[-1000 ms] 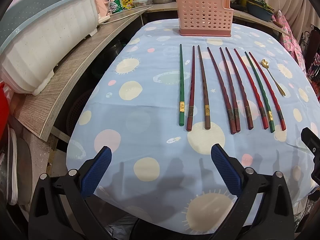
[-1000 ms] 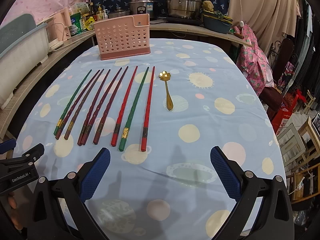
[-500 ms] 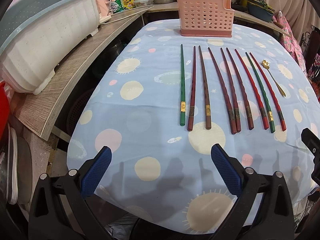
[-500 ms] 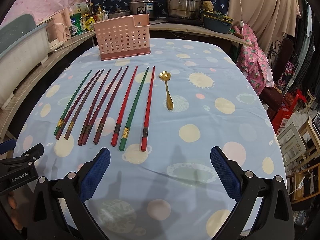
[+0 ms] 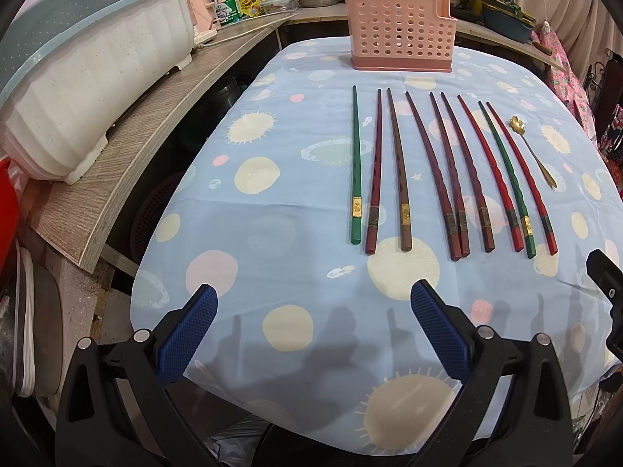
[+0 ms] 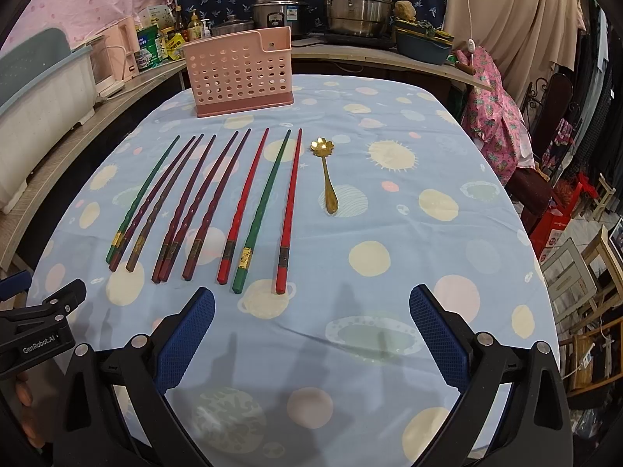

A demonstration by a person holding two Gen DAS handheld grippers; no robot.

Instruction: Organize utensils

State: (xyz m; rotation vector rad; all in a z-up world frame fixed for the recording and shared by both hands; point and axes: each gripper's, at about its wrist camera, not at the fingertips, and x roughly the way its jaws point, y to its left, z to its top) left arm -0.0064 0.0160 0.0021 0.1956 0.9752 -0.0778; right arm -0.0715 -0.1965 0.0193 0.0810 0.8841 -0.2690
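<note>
Left claw [image 5: 311,327] and right claw [image 6: 311,327]: both spread, empty. Chopsticks [image 6: 202,202] and spoon [image 6: 327,179] lie near pink holder [image 6: 239,74]

The only legible text is "GenRobot.AI", printed in white on the black body of the left gripper [image 6: 43,307] at the near left edge of the right wrist view. Labels on the far counter's bottles [image 6: 177,41] are too small to read.

bare cloth [image 6: 409,233] right of spoon [image 6: 326,179] | holder [image 6: 239,74] blocks far end
</note>
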